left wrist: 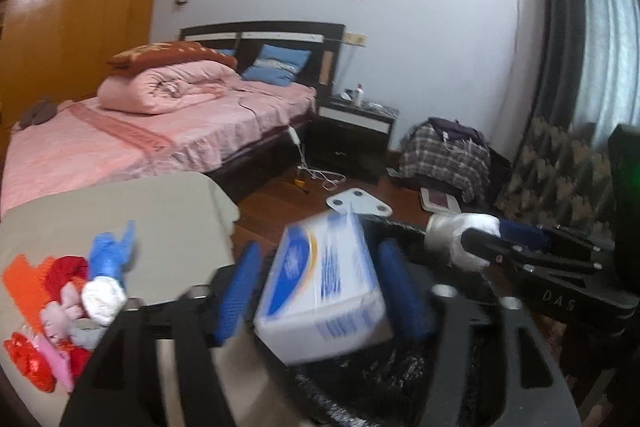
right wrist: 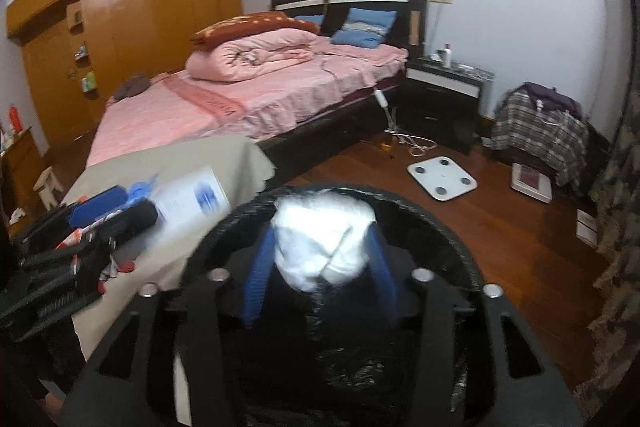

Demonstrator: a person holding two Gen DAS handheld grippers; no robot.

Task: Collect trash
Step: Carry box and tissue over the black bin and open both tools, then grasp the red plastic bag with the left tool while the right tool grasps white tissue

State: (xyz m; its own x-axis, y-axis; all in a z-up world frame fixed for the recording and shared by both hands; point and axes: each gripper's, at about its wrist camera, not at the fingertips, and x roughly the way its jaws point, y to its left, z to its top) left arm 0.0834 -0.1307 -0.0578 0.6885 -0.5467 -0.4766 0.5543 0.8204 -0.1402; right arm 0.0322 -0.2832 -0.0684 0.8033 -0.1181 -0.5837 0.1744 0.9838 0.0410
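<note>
My left gripper is shut on a white and blue cardboard box and holds it over a black-lined trash bin. My right gripper is shut on a crumpled white tissue wad above the same bin. In the left wrist view the right gripper and its tissue show at the right. In the right wrist view the left gripper and box show at the left. More trash lies on the beige table: red and orange wrappers, a blue piece, a white wad.
A bed with pink bedding stands behind the table. A white scale and cables lie on the wooden floor. A nightstand, a plaid-covered seat and a patterned curtain stand at the right.
</note>
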